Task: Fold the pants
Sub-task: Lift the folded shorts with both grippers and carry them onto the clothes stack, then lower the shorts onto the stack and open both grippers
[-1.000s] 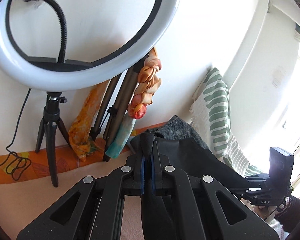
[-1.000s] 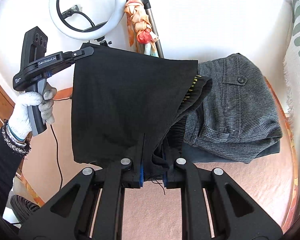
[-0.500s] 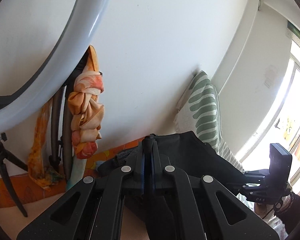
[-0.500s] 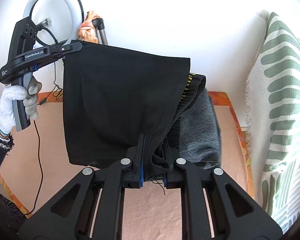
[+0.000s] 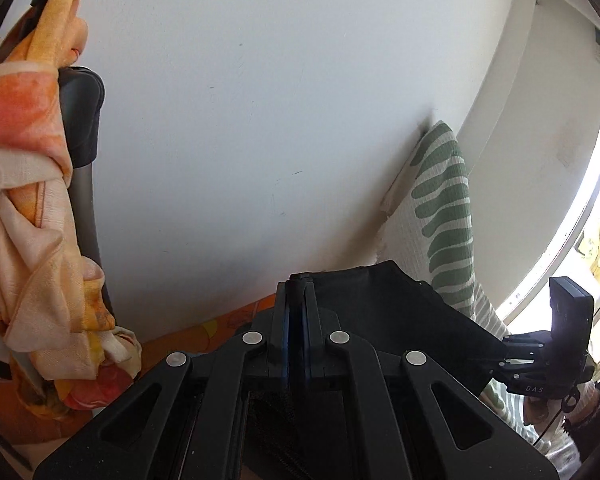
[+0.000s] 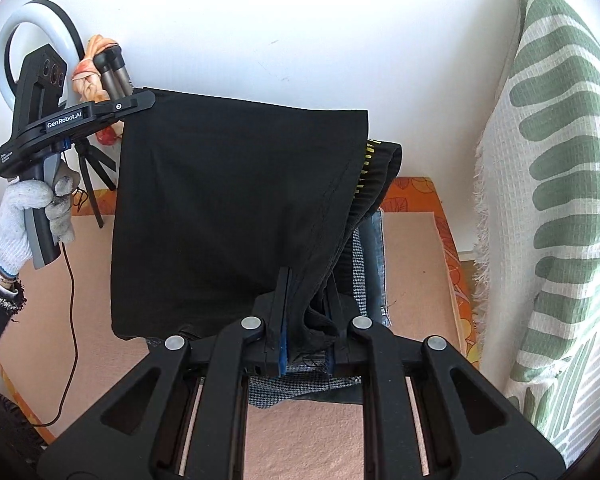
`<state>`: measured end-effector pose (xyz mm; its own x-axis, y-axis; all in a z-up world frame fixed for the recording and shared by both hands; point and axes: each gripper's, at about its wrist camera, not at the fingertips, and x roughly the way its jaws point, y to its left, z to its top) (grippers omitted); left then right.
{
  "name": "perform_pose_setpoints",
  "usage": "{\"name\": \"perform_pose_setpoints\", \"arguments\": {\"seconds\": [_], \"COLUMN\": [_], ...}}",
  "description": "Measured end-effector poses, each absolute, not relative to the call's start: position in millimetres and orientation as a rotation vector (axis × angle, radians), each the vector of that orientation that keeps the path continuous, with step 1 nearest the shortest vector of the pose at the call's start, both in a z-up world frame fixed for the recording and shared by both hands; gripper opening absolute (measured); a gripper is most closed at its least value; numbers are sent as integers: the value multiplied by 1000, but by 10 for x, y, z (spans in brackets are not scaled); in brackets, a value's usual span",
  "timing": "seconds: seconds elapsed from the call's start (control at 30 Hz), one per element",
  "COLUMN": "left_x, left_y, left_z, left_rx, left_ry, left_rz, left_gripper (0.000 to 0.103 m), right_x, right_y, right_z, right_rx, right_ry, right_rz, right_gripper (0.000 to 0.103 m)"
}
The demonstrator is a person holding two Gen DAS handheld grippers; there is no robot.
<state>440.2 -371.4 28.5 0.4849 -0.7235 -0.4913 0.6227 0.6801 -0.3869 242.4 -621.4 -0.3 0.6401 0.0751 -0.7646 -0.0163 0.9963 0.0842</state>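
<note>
Folded black pants (image 6: 228, 208) hang in the air, stretched between both grippers. My right gripper (image 6: 306, 312) is shut on their bunched near corner. My left gripper (image 6: 140, 102), held by a white-gloved hand, is shut on the far top-left corner. In the left wrist view the left gripper (image 5: 297, 292) is clamped on the black cloth (image 5: 380, 304), and the right gripper (image 5: 540, 364) shows at the far right. The waistband with yellow stitches (image 6: 366, 168) hangs at the pants' right edge. Below lies a stack of folded pants, grey checked (image 6: 300, 388) over blue denim (image 6: 376, 248), mostly hidden.
A pink mat (image 6: 412, 260) with an orange patterned border covers the surface. A green-and-white striped cushion (image 6: 560, 200) stands at the right. A ring light (image 6: 8, 36), tripod legs and a knotted orange scarf (image 5: 32, 208) stand by the white wall at the left.
Both grippers have carried the black pants up and to the right over the folded stack. The left wrist view has swung from the ring light to the wall; the grey pants are now mostly hidden.
</note>
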Motion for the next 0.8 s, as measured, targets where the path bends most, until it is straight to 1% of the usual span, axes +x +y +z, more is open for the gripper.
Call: {"name": "perform_pose_setpoints", "arguments": {"seconds": [0.17, 0.23, 0.33, 0.37, 0.4, 0.43, 0.47, 0.5, 0.57, 0.6, 0.63, 0.8], "left_x": [4456, 4471, 4454, 4448, 4442, 4429, 4423, 4405, 4359, 4326, 4294, 4054], "left_y": [-3895, -3960, -4014, -4010, -4009, -3999, -4021, -4006, -3975, -3950, -3920, -3915], "left_z": [109, 57, 24, 28, 38, 62, 91, 132, 202, 225, 237, 114], "left_rx": [-64, -39, 19, 37, 52, 62, 66, 62, 58, 69, 79, 81], "left_ry": [698, 701, 710, 711, 711, 703, 695, 687, 680, 673, 665, 705], "left_rz": [-748, -720, -698, -687, -677, -662, -655, -660, -677, -675, -668, -754], "left_gripper": [3, 5, 6, 7, 9, 18, 28, 31, 40, 53, 58, 58], "right_x": [2566, 2570, 2544, 2532, 2528, 2514, 2495, 2480, 2436, 2421, 2398, 2289], "right_y": [-6401, -6481, -6584, -6601, -6611, -6614, -6602, -6606, -6622, -6622, -6610, -6482], "right_z": [-322, -393, -446, -460, -469, -470, -452, -432, -388, -361, -331, -194], "right_rx": [118, 154, 198, 199, 198, 197, 194, 193, 213, 217, 214, 165], "right_ry": [924, 926, 923, 925, 929, 933, 932, 926, 910, 903, 895, 830], "right_rz": [62, 58, 27, 11, -2, -18, -35, -57, -76, -88, -103, -141], "right_gripper": [14, 15, 20, 25, 33, 37, 46, 53, 54, 58, 60, 60]}}
